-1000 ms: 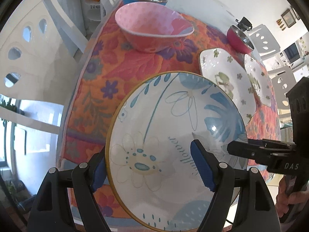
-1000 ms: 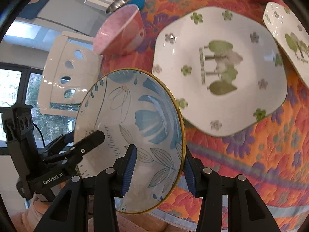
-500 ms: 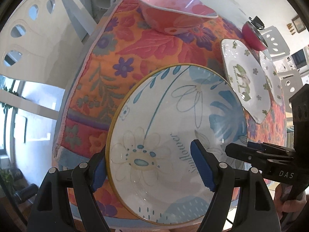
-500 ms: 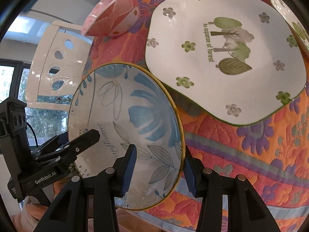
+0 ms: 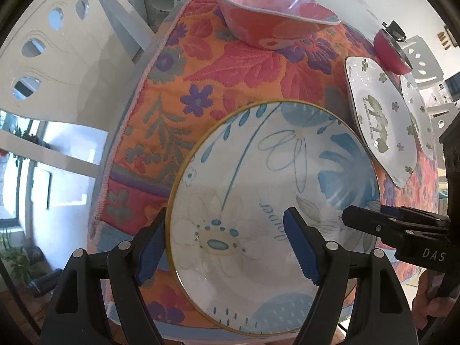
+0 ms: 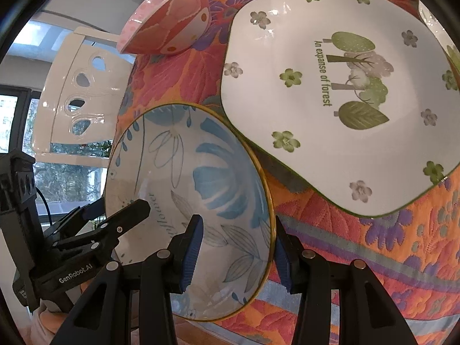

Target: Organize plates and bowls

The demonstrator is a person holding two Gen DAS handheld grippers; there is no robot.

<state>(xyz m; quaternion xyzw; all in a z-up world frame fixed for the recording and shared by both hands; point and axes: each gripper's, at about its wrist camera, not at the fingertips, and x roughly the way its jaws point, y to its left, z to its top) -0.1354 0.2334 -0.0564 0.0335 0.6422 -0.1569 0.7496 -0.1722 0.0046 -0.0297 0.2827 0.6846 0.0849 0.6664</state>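
A blue-flowered plate with a gold rim (image 5: 273,172) is held by both grippers at the near edge of the table. My left gripper (image 5: 227,244) is shut on its left rim, and my right gripper (image 6: 234,247) is shut on its right rim (image 6: 201,178). The right gripper shows in the left wrist view (image 5: 396,227); the left gripper shows in the right wrist view (image 6: 115,224). A white forest plate (image 6: 339,92) lies just right of it, also seen in the left wrist view (image 5: 379,120). A pink bowl (image 5: 270,20) stands farther back.
A floral orange tablecloth (image 5: 201,80) covers the table. A second white forest plate (image 5: 417,115) and a red metal bowl (image 5: 391,49) lie at the far right. A white chair (image 5: 57,57) stands left of the table, also in the right wrist view (image 6: 83,92).
Both grippers and the blue plate have sunk lower and drawn back toward the near table edge; the pink bowl and forest plates now sit higher in view.
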